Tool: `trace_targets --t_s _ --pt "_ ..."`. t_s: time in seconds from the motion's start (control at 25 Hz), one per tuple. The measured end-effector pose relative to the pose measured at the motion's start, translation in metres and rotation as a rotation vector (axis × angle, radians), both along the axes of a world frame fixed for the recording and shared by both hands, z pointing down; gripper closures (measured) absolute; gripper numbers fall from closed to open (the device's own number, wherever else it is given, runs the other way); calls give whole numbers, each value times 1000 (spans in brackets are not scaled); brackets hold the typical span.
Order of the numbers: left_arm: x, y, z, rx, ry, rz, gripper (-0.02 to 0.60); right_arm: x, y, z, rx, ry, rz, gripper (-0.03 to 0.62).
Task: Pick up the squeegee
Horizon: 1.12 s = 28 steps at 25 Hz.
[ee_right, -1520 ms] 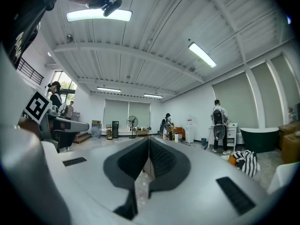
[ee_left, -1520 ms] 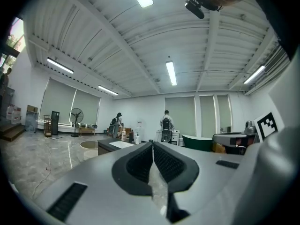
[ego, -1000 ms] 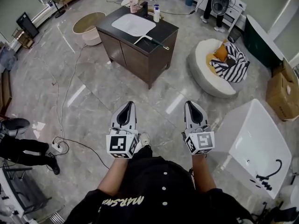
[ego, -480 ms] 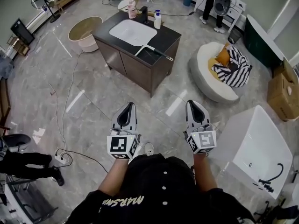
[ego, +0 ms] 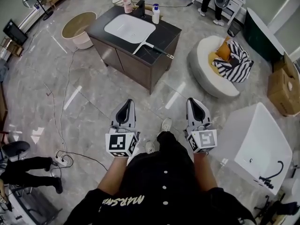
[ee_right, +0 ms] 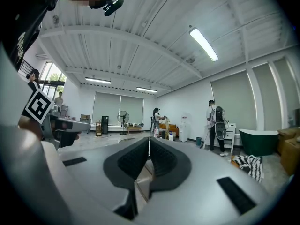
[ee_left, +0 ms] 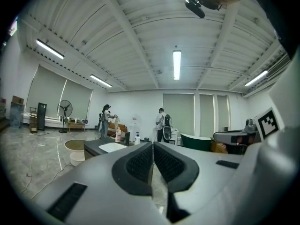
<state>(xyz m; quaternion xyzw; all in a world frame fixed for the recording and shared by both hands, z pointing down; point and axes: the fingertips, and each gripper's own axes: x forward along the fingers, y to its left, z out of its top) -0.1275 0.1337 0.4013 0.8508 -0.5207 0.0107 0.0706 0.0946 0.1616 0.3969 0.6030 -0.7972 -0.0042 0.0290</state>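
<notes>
Centre frame: open marble floor (ego: pixel 154 97) between left gripper (ego: pixel 130 102), right gripper (ego: pixel 192 100) and vanity cabinet (ego: pixel 123 60) at upper centre; nothing stands in that lane.

Countertop: squeegee (ego: pixel 142 45) at near right edge, dark handle pointing right, air above it free. Sink basin (ego: pixel 129 28) just behind. Soap bottle (ego: pixel 155 14) and faucet (ego: pixel 139 7) crowd far edge.

Right of lane: round white pouf (ego: pixel 201 76); bathtub (ego: pixel 253 144) at lower right.

Left of lane: beige tub (ego: pixel 83 42) upper left; power strip (ego: pixel 58 161) with trailing cables and person's legs (ego: pixel 28 165) lower left.
</notes>
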Motion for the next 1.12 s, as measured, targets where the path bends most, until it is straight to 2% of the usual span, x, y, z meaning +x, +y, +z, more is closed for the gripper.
trace_targets --t_s 0.44,0.88,1.12 --pt "9 -87 9 -7 -18 -31 563 9 -97 15 -10 -20 -39 597" --pt "65 -228 -2 16 -54 -33 563 59 -241 3 19 -19 -78 595" --pt "85 -288 -6 17 -46 -69 563 79 -307 0 14 -6 -119 595"
